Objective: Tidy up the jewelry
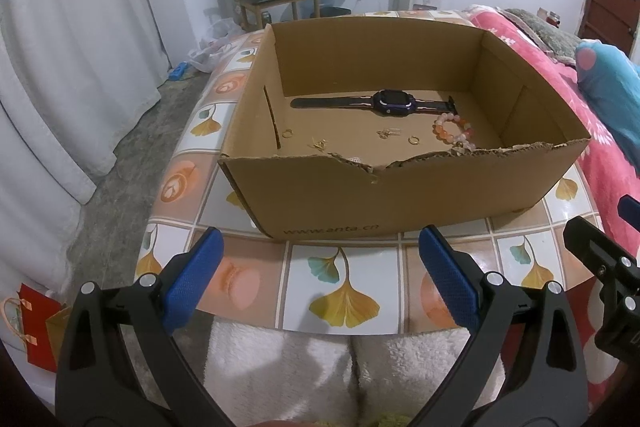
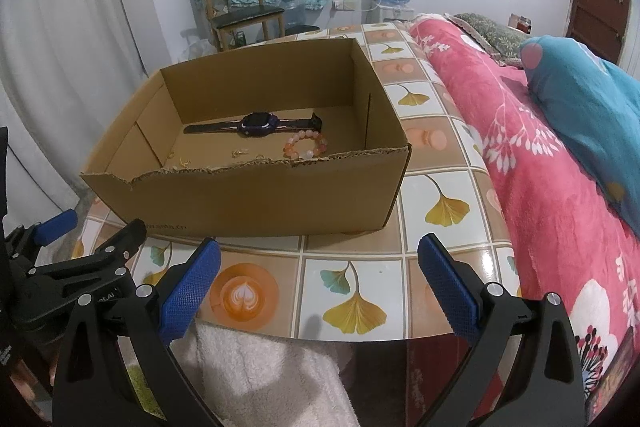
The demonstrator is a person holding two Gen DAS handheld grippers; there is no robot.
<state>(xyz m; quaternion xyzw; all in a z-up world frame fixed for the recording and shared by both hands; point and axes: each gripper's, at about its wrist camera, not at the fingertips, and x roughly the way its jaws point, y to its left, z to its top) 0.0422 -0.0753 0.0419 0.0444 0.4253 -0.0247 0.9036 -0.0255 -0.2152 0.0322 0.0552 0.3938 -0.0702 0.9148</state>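
While both grippers hang back at the tabletop's (image 1: 352,267) near edge, left gripper (image 1: 320,279) and right gripper (image 2: 320,283) jaws spread and empty, the jewelry lies inside the cardboard box (image 1: 400,195); watch (image 1: 390,102) rearmost, bead bracelet (image 1: 454,131) right, small gold pieces (image 1: 414,139) in front, seemingly grouped for sorting.

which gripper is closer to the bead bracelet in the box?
Roughly level; right at best slightly nearer. The bead bracelet lies at the box's right end. Right gripper and left gripper both hang open, short of the front wall.
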